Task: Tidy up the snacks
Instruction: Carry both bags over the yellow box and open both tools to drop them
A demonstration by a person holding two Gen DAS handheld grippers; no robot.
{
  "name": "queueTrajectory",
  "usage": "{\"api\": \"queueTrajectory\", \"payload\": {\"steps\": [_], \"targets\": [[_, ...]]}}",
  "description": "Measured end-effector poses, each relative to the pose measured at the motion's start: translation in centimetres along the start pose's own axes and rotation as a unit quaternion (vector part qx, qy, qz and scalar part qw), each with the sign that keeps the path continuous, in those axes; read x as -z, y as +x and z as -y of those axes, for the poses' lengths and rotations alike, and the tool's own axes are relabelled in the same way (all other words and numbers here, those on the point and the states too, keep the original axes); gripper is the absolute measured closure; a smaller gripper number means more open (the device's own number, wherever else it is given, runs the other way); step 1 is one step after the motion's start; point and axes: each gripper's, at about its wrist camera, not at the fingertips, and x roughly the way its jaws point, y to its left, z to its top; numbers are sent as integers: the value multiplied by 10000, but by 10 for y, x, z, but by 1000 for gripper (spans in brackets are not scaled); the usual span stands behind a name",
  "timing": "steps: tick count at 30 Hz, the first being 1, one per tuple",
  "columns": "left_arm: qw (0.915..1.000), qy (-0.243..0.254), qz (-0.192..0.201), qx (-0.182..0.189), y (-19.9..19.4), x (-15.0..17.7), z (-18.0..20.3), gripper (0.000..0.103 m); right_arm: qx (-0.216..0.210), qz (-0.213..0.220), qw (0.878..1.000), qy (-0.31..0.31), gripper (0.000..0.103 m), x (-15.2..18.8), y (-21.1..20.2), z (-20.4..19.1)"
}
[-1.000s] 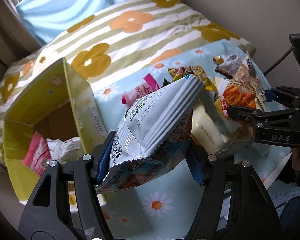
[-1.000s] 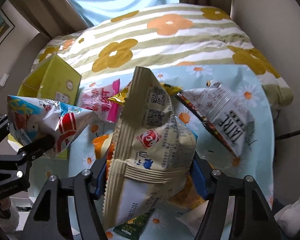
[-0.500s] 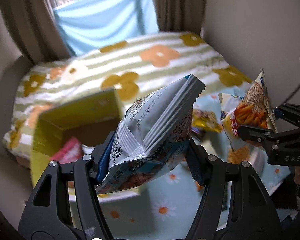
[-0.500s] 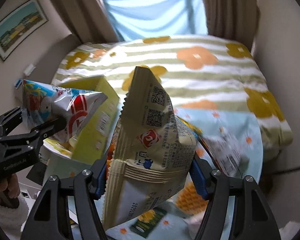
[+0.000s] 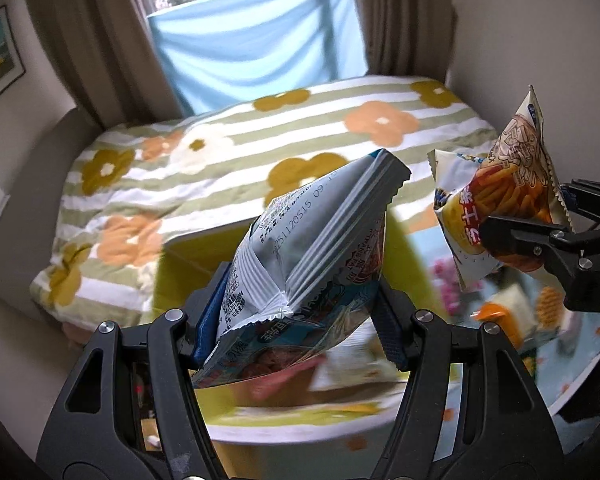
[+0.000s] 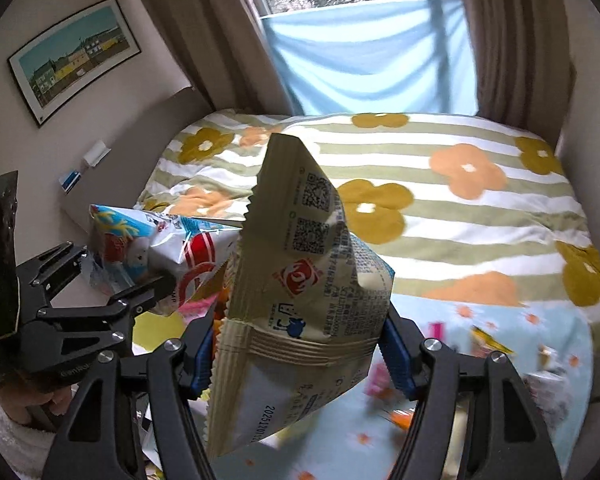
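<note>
Left tongs (image 5: pixel 296 320) clamped on a grey-blue snack bag (image 5: pixel 300 272), held above the yellow box (image 5: pixel 188 264). Right tongs (image 6: pixel 296 356) clamped on a beige snack bag (image 6: pixel 300 308), to its right over the flowered desk (image 6: pixel 500 340). Risk: smooth, puffed bags may slip, or snag the box rim on release.

Support 1: bed (image 6: pixel 480 216) covered by a striped green-and-white quilt with orange and mustard flower print (image 5: pixel 228 160); quilt lies directly on it.
Support 2: round table under a pale blue daisy-print cloth (image 6: pixel 512 332), just in front of the bed.
On cloth: yellow-green cardboard box (image 5: pixel 188 272), standing open; several small snack packets (image 6: pixel 488 344), motion-blurred, types unreadable.
Contact box/cloth: cannot tell, blurred.
</note>
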Motion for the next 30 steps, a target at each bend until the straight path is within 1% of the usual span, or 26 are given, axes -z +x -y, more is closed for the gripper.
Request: {"api": "queueTrajectory", "payload": {"steps": [4, 6, 8, 13, 16, 18, 20, 21, 22, 24, 28, 30], "targets": [[9997, -90, -208, -9, 31, 5, -48, 42, 11, -139, 9999, 23, 39, -12, 43, -30], [9993, -109, -356, 1, 52, 8, -71, 42, 44, -199, 9998, 73, 39, -14, 57, -40], [9988, -136, -467, 51, 68, 10, -84, 42, 40, -298, 9994, 187, 39, -15, 74, -45], [9971, -167, -721, 198, 105, 16, -105, 42, 95, -509, 9981, 337, 39, -13, 99, -48], [9964, -138, -765, 350, 117, 17, -104, 41, 64, -654, 9970, 418, 39, -12, 108, -45], [9966, -113, -749, 320, 122, 17, -102, 35, 76, -697, 9967, 416, 39, -12, 111, -45], [9962, -136, -789, 337, 126, 17, -99, 20, 106, -725, 9964, 421, 39, -14, 115, -44], [9959, -192, -813, 349, 127, 18, -99, 7, 105, -734, 9963, 443, 39, -16, 117, -44], [9956, -259, -835, 335, 127, 18, -98, 3, 97, -738, 9961, 468, 39, -15, 118, -42], [9946, -364, -870, 427, 125, 21, -98, 3, 89, -782, 9955, 529, 39, -13, 120, -39], [9929, -574, -949, 431, 121, 30, -100, 3, 72, -922, 9941, 561, 39, -6, 126, -36], [9910, -763, -1000, 466, 120, 34, -103, 3, 75, -990, 9935, 553, 39, -4, 129, -36]]}}
